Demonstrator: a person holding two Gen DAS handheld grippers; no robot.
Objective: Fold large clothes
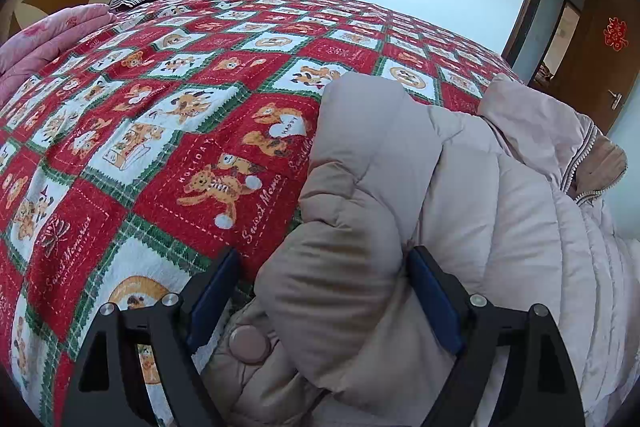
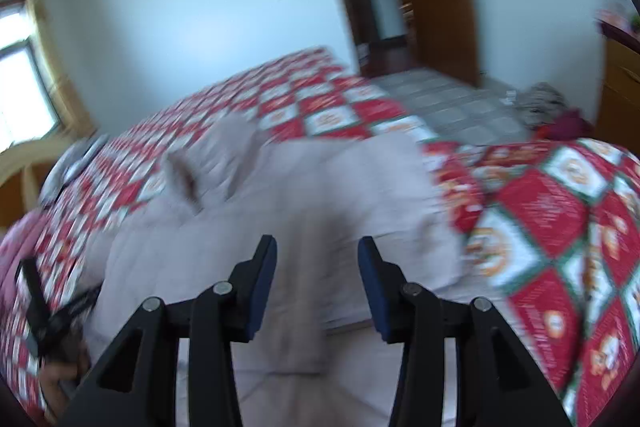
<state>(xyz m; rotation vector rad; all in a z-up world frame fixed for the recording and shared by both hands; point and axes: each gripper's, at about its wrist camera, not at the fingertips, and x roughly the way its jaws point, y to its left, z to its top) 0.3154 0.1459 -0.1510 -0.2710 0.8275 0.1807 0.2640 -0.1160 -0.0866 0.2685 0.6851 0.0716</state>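
A pale beige puffer jacket (image 1: 460,195) lies on the bed's red, white and green patchwork quilt (image 1: 160,115), near the bed's foot edge on the door side. The left gripper (image 1: 320,287) holds its fingers wide apart on either side of a puffed sleeve; the right finger (image 1: 434,301) touches the fabric, but the left finger (image 1: 212,301) stands clear, so nothing is clamped. A round snap button (image 1: 250,345) shows below the sleeve.

The right wrist view is badly blurred. The right gripper (image 2: 317,283) hovers over the jacket (image 2: 320,195) with fingers partly apart and nothing between them. The jacket's lower hem is hidden behind the fingers. At the left edge, the other gripper (image 2: 44,315) is a dark smear.
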